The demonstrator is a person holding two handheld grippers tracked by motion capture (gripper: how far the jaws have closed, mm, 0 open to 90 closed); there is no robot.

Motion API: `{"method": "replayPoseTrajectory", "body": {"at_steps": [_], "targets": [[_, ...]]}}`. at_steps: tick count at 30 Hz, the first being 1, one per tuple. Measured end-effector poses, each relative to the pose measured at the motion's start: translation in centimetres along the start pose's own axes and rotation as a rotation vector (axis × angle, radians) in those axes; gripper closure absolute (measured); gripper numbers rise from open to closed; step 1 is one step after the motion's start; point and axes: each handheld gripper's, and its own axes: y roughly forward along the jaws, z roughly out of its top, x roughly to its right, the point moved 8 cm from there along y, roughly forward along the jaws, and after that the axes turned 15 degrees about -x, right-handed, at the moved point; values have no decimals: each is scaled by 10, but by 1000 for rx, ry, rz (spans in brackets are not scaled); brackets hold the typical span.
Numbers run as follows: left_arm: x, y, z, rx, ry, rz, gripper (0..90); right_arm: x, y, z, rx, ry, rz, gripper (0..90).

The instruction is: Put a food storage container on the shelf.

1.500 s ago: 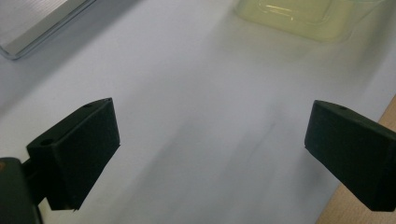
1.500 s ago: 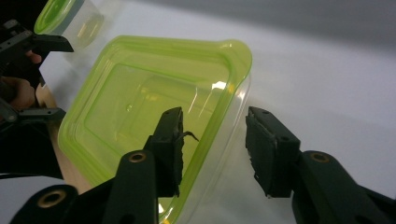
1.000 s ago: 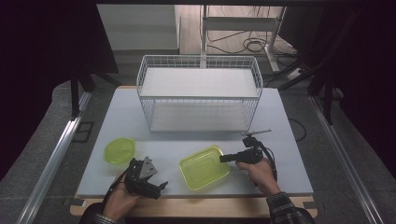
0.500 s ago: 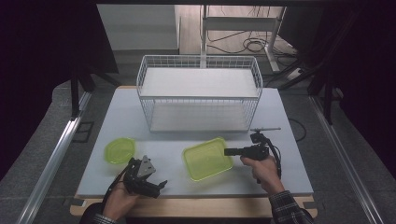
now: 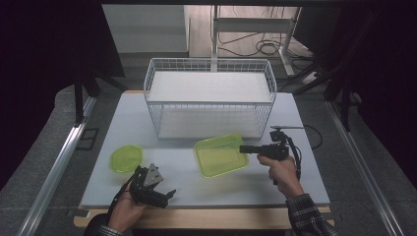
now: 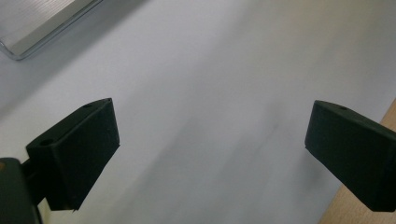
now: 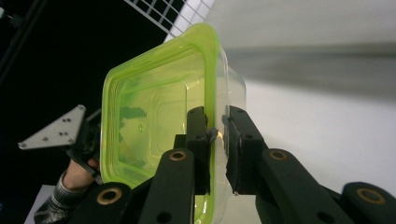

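So the right gripper [image 7: 215, 135] has its two black jaws clamped on the rim of a yellow-green square plastic container [image 7: 154, 116], one jaw inside the wall and one outside, pads pressing right on the edge. In the right gripper view the container hangs tipped on its side, with its open face turned toward the left of that view. From the high view, the same gripper [image 5: 243, 149] points left and grips the container [image 5: 219, 155] by its right edge. The container sits in front of the white wire basket [image 5: 209, 66], near the basket's front wall but not touching it as far as I can tell. Whether its far corner touches the table can't be made out.

The left gripper [image 6: 210, 154] is wide open, nothing between the jaws, just the pale grey table top [image 6: 210, 70] underneath, plus a strip of the wooden table edge [image 6: 369, 217] at the lower right. In the high view it [image 5: 169, 194] lies low at the front edge of the table with the person's left hand [image 5: 125, 214] around it, the grey three-cornered plate facing up.

Just beyond that gripper there's a round yellow-green lid [image 5: 126, 158] lying flat on the table, well apart from the square container. The right hand [image 5: 282, 172] comes in from the bottom right with a plaid sleeve [image 5: 307, 216].
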Motion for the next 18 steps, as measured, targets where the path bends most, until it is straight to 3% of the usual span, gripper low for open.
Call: {"method": "replayPoseTrajectory", "body": {"at_steps": [18], "targets": [[0,0,0,-1,3,2,29,-24,-21,33,61,-1,32,800]]}}
